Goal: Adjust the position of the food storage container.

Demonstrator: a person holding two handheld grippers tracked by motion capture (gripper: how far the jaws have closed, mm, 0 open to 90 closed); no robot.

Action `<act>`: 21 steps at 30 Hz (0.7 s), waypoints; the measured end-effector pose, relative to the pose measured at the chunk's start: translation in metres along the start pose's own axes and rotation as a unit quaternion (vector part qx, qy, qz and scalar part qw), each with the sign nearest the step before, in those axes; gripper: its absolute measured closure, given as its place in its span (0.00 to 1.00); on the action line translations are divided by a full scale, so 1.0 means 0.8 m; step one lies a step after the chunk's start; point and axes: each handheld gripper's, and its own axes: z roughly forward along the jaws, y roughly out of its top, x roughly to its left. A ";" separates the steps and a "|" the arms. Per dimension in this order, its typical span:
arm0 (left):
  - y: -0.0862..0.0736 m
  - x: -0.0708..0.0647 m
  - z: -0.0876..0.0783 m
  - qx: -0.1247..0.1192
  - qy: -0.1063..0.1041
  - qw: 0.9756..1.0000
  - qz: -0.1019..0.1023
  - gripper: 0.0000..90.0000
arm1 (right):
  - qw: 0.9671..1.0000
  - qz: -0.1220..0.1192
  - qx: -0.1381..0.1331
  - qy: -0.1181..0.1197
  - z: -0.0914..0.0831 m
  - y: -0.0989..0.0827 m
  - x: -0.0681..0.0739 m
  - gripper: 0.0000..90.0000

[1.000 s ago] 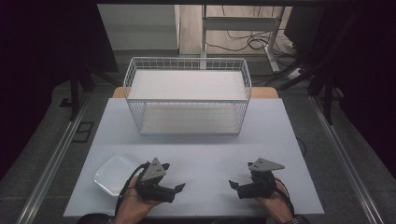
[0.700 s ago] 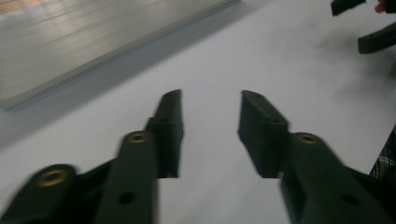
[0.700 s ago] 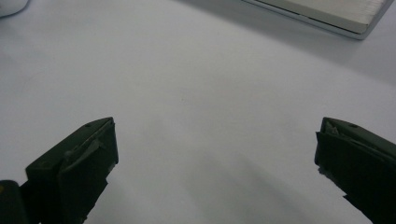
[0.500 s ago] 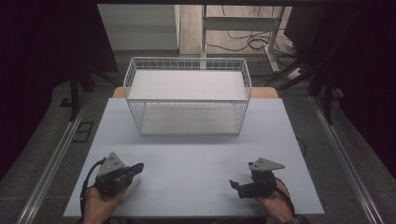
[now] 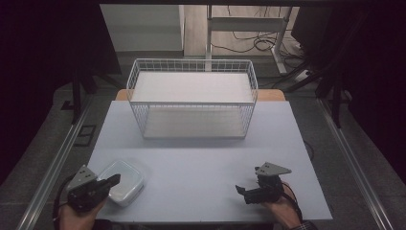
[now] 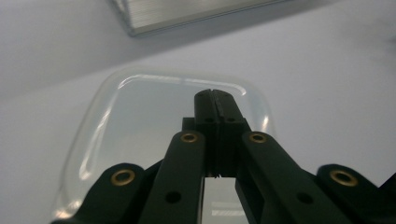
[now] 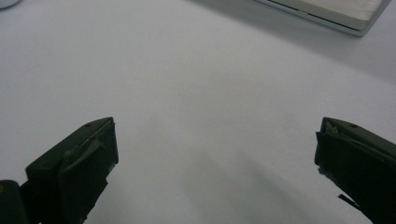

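Note:
A shallow clear plastic container (image 5: pixel 127 179) lies on the white table (image 5: pixel 201 158) near its front left corner. My left gripper (image 5: pixel 116 179) is at that corner and points right, its tips over the container's near left rim. In the left gripper view the left gripper (image 6: pixel 215 95) has its two jaws pressed together with nothing between them, and the container (image 6: pixel 140 121) lies just beneath. My right gripper (image 5: pixel 239 190) rests near the front right of the table, pointing left. Its jaws stand wide apart in the right gripper view, where the right gripper (image 7: pixel 215 140) has bare table between them.
A white wire basket (image 5: pixel 191 103) with a pale board on top stands at the back middle of the table. Its edge (image 7: pixel 327 14) shows at the top of the right gripper view. Dark floor, rails and cables surround the table.
My left hand has moved left from the front middle, across the container, to the table's front left corner. The container is uncovered again. The right hand has stayed still.

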 end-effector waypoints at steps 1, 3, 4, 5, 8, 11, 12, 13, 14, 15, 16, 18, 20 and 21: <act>-0.008 0.006 -0.007 -0.004 0.003 1.000 -0.009 1.00 | 1.000 -0.002 0.002 0.001 0.000 0.000 0.000 0.00; -0.012 0.009 -0.010 -0.004 0.002 1.000 -0.013 1.00 | 1.000 -0.003 0.003 0.000 0.001 0.000 0.000 0.00; -0.021 0.013 -0.015 -0.003 0.005 1.000 -0.019 1.00 | 1.000 -0.004 0.004 0.000 0.001 -0.001 0.000 0.00; -0.023 0.014 -0.016 -0.001 0.007 1.000 -0.020 1.00 | 1.000 -0.004 0.005 0.001 0.002 -0.001 0.000 0.00; -0.030 0.019 -0.020 0.005 0.007 1.000 -0.022 1.00 | 1.000 -0.006 0.009 0.000 0.002 -0.001 0.000 0.00; -0.040 0.028 -0.028 0.013 -0.001 0.999 -0.031 1.00 | 1.000 -0.008 0.017 -0.003 0.003 -0.002 0.000 0.00; -0.040 0.028 -0.028 0.013 -0.001 0.999 -0.031 1.00 | 1.000 -0.008 0.017 -0.003 0.003 -0.002 0.000 0.00; -0.043 0.030 -0.029 0.010 -0.015 0.999 -0.037 1.00 | 1.000 -0.008 0.017 -0.003 0.004 -0.002 0.000 0.00; -0.043 0.030 -0.029 0.010 -0.015 0.999 -0.037 1.00 | 1.000 -0.008 0.017 -0.003 0.004 -0.002 0.000 0.00; -0.042 0.029 -0.028 0.011 -0.024 0.999 -0.034 1.00 | 1.000 -0.009 0.018 -0.005 0.003 -0.001 0.000 0.00; -0.042 0.029 -0.028 0.011 -0.024 0.999 -0.034 1.00 | 1.000 -0.009 0.018 -0.005 0.003 -0.001 0.000 0.00; -0.040 0.025 -0.029 0.023 -0.032 0.999 -0.018 1.00 | 1.000 -0.011 0.018 -0.007 0.003 -0.002 0.001 0.00; -0.037 0.022 -0.035 0.030 -0.024 0.999 -0.010 1.00 | 1.000 -0.011 0.017 -0.007 0.003 -0.002 0.001 0.00; -0.037 0.023 -0.038 0.029 -0.043 0.999 -0.013 1.00 | 1.000 -0.011 0.017 -0.007 0.003 -0.002 0.001 0.00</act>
